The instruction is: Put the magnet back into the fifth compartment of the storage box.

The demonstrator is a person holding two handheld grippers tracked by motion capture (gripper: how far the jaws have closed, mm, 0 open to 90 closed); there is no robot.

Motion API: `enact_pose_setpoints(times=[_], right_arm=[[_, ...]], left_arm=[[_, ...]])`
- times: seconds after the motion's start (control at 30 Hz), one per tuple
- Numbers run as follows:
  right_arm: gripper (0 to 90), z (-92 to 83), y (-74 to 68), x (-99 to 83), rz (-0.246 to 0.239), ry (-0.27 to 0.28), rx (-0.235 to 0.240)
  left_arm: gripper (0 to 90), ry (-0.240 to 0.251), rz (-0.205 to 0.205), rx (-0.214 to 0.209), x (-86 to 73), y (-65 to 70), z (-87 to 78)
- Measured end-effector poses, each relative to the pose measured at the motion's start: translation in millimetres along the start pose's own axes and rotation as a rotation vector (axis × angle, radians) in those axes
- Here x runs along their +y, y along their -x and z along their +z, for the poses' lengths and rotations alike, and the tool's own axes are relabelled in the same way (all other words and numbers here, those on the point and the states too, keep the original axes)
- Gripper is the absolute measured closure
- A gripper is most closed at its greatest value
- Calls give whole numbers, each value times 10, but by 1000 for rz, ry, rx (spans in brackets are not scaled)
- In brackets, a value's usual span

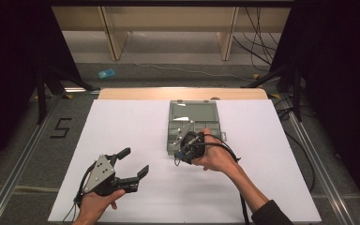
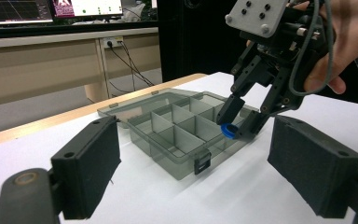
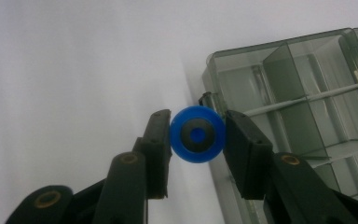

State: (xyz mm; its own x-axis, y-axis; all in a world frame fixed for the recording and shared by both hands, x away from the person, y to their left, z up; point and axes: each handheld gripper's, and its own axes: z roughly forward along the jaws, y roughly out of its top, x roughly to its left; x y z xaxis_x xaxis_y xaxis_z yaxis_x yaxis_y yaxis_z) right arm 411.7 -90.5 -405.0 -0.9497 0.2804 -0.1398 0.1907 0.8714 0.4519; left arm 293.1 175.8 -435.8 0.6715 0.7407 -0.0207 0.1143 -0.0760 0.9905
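Note:
A small blue ring-shaped part [image 3: 197, 134] with a dark centre sits squeezed between the pads of my right gripper [image 3: 197, 140], which is shut on it. That gripper [image 1: 186, 149] hovers at the near edge of a clear grey compartment box [image 1: 193, 123] with its lid folded open. From the left gripper view, the blue part [image 2: 228, 130] hangs just above the box's front corner [image 2: 200, 161]. My left gripper [image 1: 133, 164] rests on the white table at the lower left, open and holding nothing, its pads [image 2: 91, 163] spread wide.
The white table sheet [image 1: 272, 154] reaches out around the box. Wooden desk legs, cables and a blue item lie on the floor beyond the far edge. Dark curtains flank both sides. Monitors [image 2: 51, 9] stand on a desk in the background.

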Motion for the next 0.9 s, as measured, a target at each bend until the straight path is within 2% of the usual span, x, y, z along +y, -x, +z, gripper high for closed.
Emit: enact_pose_setpoints(times=[0.17,0.9], right_arm=[[625,12,44,24,1,12,-19],[626,121,203,144,11,67,-43]], left_arm=[[160,-1,3,1,2,-3,-2],[160,11,0,-4,2,3,1]])
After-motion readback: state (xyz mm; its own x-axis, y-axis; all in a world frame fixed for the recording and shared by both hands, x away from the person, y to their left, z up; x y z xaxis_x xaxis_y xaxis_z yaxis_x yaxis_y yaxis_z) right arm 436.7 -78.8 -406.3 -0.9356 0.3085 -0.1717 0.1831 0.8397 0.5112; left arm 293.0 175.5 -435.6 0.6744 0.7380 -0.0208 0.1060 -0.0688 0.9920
